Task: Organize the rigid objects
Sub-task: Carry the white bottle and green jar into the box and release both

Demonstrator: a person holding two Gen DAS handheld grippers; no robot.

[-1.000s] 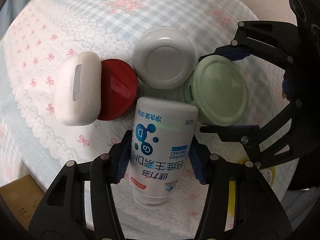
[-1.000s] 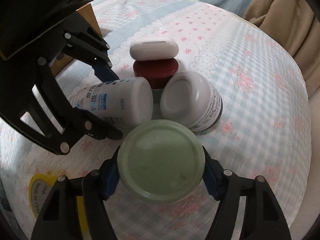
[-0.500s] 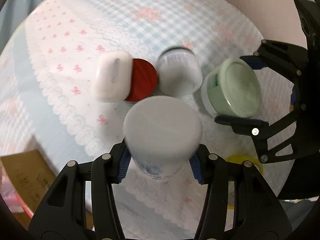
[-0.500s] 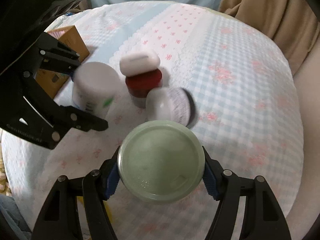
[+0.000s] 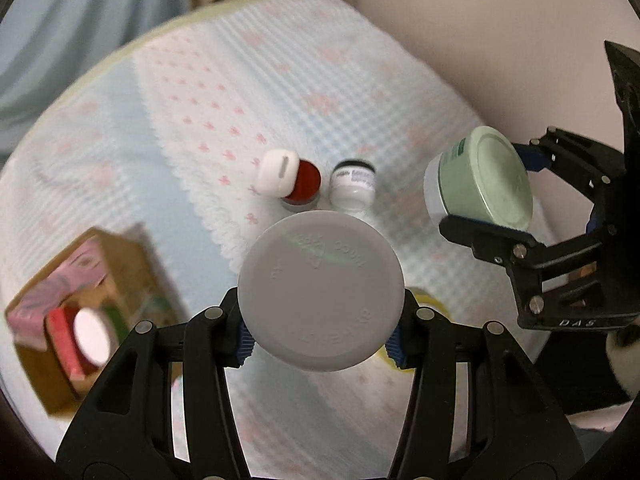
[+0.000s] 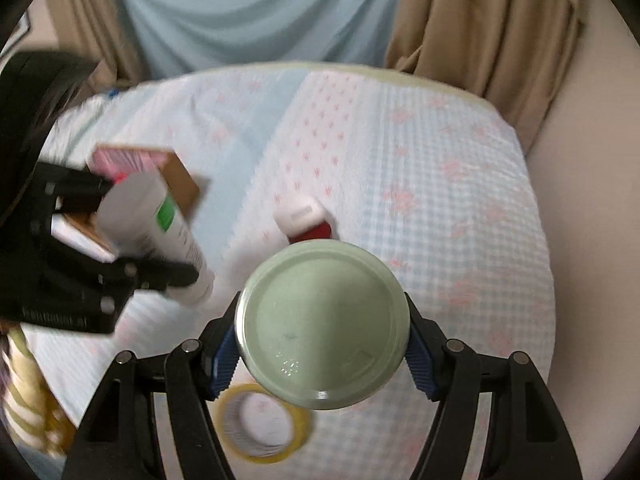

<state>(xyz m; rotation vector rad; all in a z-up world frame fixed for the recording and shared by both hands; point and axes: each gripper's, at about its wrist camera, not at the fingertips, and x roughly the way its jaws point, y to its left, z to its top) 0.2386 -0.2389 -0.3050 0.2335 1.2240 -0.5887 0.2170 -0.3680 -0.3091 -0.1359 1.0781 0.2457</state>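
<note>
My left gripper (image 5: pixel 318 344) is shut on a white vitamin bottle (image 5: pixel 320 292), held well above the bed and seen end-on. In the right wrist view the same bottle (image 6: pixel 152 232) hangs tilted in the left gripper (image 6: pixel 140 232). My right gripper (image 6: pixel 322 364) is shut on a green-lidded jar (image 6: pixel 324 324), also lifted, which shows at the right of the left wrist view as the jar (image 5: pixel 480 176). Below on the bedspread a white case (image 5: pixel 279 173) rests on a red-lidded jar (image 5: pixel 306 186), beside a white jar (image 5: pixel 354 190).
An open cardboard box (image 5: pixel 80 320) holding several packets sits at the left of the bed. A yellow tape roll (image 6: pixel 260 424) lies near the front edge. Curtains (image 6: pixel 480 20) hang behind the bed, and a plain wall (image 5: pixel 500 40) runs along its right side.
Both grippers have risen off the bedspread with their objects. The bottle has turned from lying flat to end-on. The remaining jars look smaller, and the cardboard box has come into view.
</note>
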